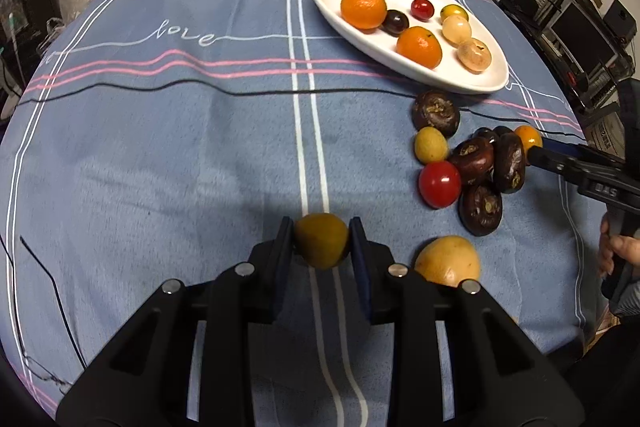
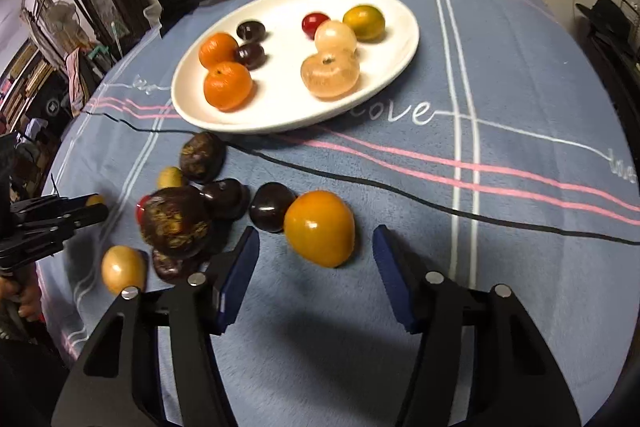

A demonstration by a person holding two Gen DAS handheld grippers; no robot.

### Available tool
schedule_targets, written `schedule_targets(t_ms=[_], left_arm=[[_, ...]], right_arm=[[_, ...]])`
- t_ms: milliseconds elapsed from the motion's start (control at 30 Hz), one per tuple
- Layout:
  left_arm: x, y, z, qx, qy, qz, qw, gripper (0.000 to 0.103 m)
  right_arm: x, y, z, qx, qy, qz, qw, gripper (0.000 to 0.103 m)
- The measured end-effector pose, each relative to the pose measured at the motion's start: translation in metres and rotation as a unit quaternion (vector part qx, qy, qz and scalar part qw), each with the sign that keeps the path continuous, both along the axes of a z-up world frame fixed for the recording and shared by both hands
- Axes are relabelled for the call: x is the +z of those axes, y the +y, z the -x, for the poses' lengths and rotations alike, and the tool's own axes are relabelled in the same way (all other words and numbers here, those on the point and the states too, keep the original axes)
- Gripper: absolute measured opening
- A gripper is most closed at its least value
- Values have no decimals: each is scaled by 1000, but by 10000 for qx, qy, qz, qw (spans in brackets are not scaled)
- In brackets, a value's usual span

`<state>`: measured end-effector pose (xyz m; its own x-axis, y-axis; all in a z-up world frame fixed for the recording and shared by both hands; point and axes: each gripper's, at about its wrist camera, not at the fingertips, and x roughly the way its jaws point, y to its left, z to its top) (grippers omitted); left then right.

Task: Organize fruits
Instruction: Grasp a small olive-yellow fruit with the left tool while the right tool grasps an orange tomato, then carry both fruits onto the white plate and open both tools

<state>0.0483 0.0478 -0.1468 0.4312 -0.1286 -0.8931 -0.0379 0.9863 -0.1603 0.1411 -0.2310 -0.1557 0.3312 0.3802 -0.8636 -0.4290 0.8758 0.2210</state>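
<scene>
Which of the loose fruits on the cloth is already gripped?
The small yellow-brown round fruit, pinched between the left hand-held gripper pads. The other loose fruits lie free; the right gripper's jaws only flank an orange-yellow one.

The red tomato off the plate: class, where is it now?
Left wrist view, right side: red tomato lies on the cloth, touching a dark chestnut, below a yellow fruit.

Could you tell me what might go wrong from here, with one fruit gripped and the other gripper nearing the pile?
1. The left gripper pinches the round yellow-green fruit only at its fingertips, so it may slip out on the way to the white plate.
2. The right gripper straddles the orange fruit without touching it; its left finger sits close to the dark chestnut-like fruits and may knock them.
</scene>
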Motion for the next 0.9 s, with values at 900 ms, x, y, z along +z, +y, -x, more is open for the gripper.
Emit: schedule_targets(t_ms=[900], left_arm=[[44, -32, -43, -722, -422, 63, 9965, 29]], right_arm=[[48, -36, 40, -276, -158, -560, 9979, 39]])
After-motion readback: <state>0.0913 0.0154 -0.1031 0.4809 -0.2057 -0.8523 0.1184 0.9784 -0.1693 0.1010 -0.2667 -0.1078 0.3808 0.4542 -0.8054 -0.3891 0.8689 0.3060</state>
